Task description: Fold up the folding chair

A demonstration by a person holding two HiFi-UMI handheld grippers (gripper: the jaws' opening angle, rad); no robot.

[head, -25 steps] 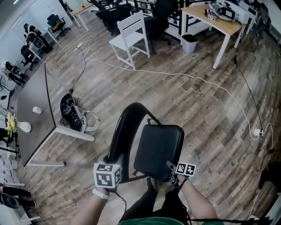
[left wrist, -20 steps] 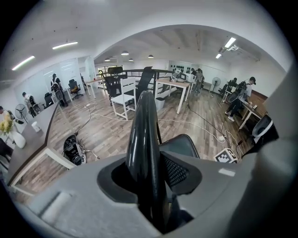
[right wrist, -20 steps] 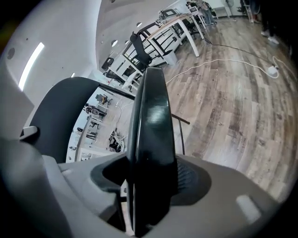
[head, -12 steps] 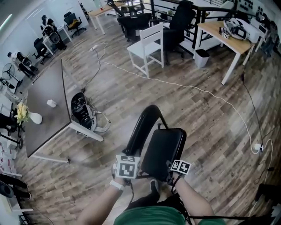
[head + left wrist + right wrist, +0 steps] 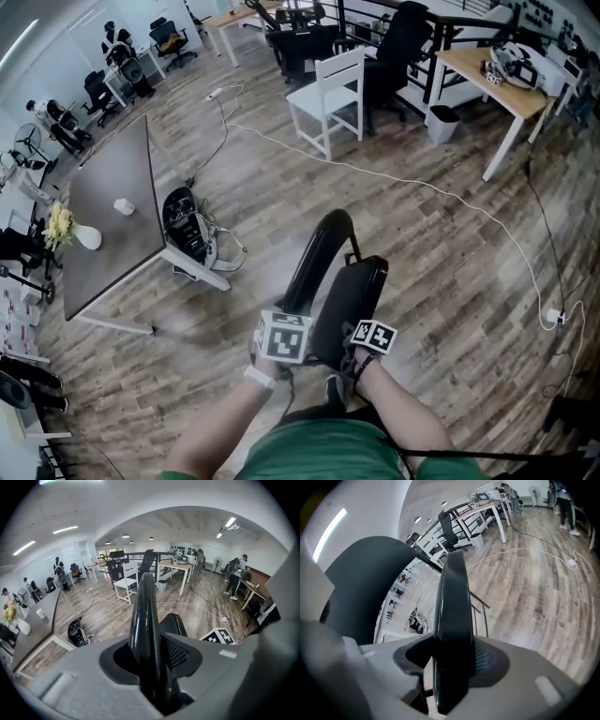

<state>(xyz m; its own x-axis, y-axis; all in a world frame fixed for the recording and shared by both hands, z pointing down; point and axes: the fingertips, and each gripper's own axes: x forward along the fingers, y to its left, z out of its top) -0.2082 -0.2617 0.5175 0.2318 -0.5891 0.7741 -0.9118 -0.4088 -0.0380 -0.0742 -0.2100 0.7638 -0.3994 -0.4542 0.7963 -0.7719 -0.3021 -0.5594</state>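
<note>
The black folding chair stands on the wood floor just in front of me, its curved backrest (image 5: 319,246) on the left and its padded seat (image 5: 352,292) tipped up close beside it. My left gripper (image 5: 289,323) holds the backrest's near edge. In the left gripper view the backrest (image 5: 143,611) runs straight up between the jaws of the left gripper (image 5: 152,656), which are closing on it. My right gripper (image 5: 364,330) holds the seat's front edge. The seat (image 5: 452,602) stands edge-on between the closing jaws of the right gripper (image 5: 452,660), and the backrest (image 5: 361,583) looms at the left.
A grey table (image 5: 112,202) with a white vase stands at the left, a black bag (image 5: 183,223) by its leg. A white wooden chair (image 5: 330,92), a wooden desk (image 5: 497,80), a bin (image 5: 442,122) and office chairs stand beyond. A white cable (image 5: 450,202) crosses the floor.
The seat has swung up toward the backrest and now shows narrower. Both grippers have risen with the chair, the right one more, and they stand closer together.
</note>
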